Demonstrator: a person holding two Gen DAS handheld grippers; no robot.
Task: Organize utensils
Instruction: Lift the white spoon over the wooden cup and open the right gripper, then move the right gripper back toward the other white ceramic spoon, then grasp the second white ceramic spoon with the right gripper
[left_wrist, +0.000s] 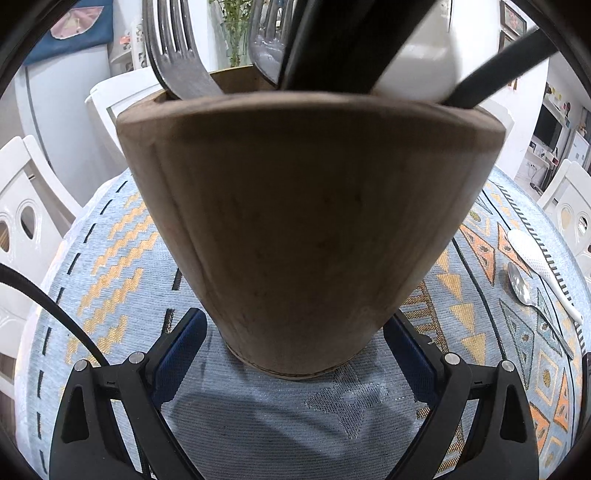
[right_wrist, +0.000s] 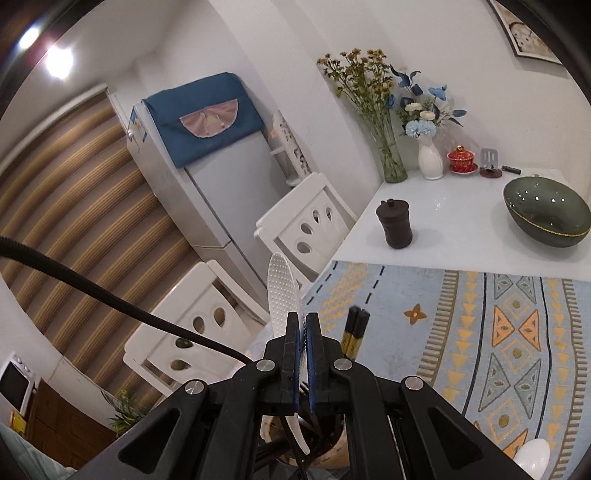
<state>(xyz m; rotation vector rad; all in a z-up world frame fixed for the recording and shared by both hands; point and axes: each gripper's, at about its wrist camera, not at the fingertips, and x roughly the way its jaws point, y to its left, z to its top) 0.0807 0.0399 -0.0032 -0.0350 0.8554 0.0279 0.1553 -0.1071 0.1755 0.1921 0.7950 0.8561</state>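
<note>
The left gripper (left_wrist: 295, 354) is bracketing the base of the wooden holder (left_wrist: 310, 229), its fingers (left_wrist: 181, 354) spread wide beside the wall; contact is unclear. A fork (left_wrist: 177, 55) and black handles are standing in the holder on the patterned desk (left_wrist: 110, 258). A steel spoon (left_wrist: 521, 288) is lying at right. The right gripper (right_wrist: 302, 332) is clamping a white paddle (right_wrist: 281, 291) above the holder.

Home dining area, probably: fridge (right_wrist: 207, 155), white chairs (right_wrist: 306, 225), flower vases (right_wrist: 430, 162), patterned tablecloth (right_wrist: 480, 332).
</note>
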